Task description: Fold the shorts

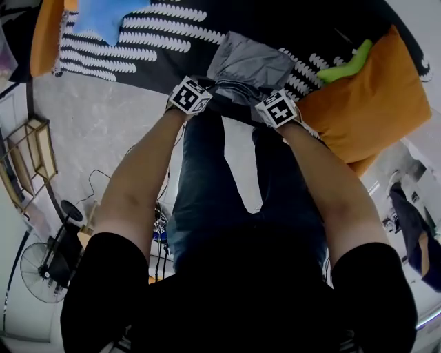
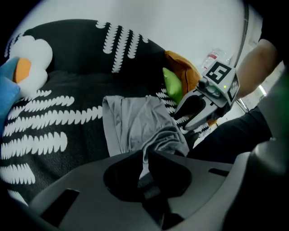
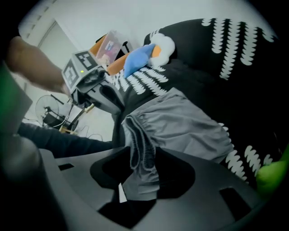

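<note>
Grey cloth sits between both pairs of jaws. My left gripper has its jaws almost together, pinching a thin edge of the shorts at their near end. My right gripper stands wider, clamped on a thick bunch of the gathered waistband, and a small white label hangs just below that bunch. In the head view the two grippers are side by side, a little apart, above my jeans and at the near edge of the shorts.

From the jaws the shorts run away from me, rumpled and partly doubled over. They lie on a black cover printed with rows of white feathery marks. The waistband end is lifted into the grippers while the legs rest flat on the cover.

Further off on the right, an orange cushion leans at the cover's edge with a green toy lying on it. Far to the left, a blue toy rests on the cover, well apart from the shorts.
</note>
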Demonstrator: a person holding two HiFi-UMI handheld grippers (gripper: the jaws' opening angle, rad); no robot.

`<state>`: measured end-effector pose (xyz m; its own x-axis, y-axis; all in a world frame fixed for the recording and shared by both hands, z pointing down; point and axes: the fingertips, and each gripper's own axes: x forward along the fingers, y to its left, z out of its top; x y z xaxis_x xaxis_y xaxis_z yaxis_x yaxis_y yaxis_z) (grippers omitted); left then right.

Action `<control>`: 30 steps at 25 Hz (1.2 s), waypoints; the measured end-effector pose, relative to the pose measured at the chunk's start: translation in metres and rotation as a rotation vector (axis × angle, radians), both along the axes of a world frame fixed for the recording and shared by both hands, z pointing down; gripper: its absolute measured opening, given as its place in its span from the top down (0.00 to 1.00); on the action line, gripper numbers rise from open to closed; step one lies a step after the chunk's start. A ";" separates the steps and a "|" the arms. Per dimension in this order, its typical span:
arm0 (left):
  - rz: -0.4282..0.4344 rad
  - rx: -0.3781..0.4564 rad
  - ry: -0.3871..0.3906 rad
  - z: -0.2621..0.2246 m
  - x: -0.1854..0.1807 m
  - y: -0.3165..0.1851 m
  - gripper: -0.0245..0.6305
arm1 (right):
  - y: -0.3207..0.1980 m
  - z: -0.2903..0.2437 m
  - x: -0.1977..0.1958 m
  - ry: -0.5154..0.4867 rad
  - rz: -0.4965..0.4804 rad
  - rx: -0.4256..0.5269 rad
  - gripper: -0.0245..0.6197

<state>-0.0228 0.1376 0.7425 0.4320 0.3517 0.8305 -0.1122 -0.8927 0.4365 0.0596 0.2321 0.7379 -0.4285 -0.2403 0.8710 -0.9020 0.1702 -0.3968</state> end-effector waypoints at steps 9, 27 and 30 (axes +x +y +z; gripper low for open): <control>0.103 -0.060 0.002 0.026 0.035 0.026 0.86 | 0.017 0.043 -0.034 -0.112 0.011 -0.121 0.61; 0.015 -0.046 -0.052 -0.063 0.024 -0.010 0.83 | -0.011 -0.056 0.028 -0.083 0.178 -0.017 0.63; 0.008 -0.035 -0.009 -0.109 0.043 -0.021 0.82 | -0.028 -0.097 0.056 -0.063 0.236 0.024 0.63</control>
